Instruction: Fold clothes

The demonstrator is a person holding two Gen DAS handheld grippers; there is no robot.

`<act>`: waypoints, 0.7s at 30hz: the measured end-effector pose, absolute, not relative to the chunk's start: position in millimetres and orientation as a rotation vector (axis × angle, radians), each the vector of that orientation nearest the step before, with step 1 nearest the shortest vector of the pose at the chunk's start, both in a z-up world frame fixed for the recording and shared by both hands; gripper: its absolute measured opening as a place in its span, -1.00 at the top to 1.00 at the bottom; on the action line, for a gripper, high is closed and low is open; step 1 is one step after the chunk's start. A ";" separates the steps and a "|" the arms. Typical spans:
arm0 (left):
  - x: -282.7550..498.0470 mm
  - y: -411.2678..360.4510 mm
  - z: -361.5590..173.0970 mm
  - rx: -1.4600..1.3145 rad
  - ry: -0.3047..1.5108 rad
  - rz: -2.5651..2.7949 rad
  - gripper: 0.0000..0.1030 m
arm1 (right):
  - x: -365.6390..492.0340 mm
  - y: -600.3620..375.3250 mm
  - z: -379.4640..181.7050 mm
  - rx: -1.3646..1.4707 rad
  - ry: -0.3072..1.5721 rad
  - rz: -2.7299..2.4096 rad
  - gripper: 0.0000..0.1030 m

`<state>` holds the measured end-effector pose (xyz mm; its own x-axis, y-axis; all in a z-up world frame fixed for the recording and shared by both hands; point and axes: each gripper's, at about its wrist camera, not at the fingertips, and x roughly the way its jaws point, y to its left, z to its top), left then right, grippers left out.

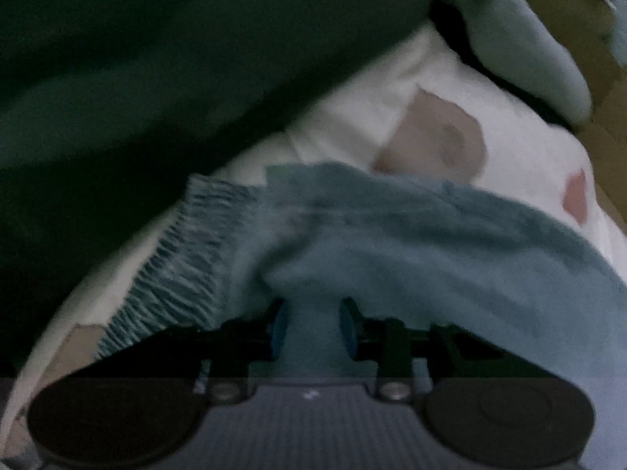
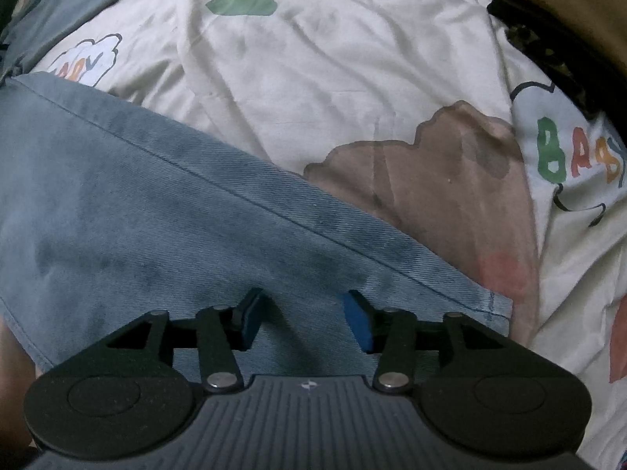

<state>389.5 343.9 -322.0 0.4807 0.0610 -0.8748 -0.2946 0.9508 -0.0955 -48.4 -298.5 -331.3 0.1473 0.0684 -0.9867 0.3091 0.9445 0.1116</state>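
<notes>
A blue denim garment with a gathered elastic waistband lies bunched on the printed bedsheet. My left gripper is shut on a fold of this denim, which fills the gap between its blue pads. In the right wrist view a flat stretch of the denim lies across the sheet, its stitched hem corner to the right. My right gripper points down over this flat part. It is open, with its pads apart and the cloth lying smooth between them.
A dark green cloth fills the upper left of the left wrist view, with a pale grey-green fold and brown cardboard beyond. A grey garment lies at the far left of the sheet, a brown cushion at the far right.
</notes>
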 end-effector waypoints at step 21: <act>419.5 386.1 -349.5 -0.255 1.064 0.206 0.93 | -46.9 -303.2 -329.1 0.332 1.445 -0.179 -0.12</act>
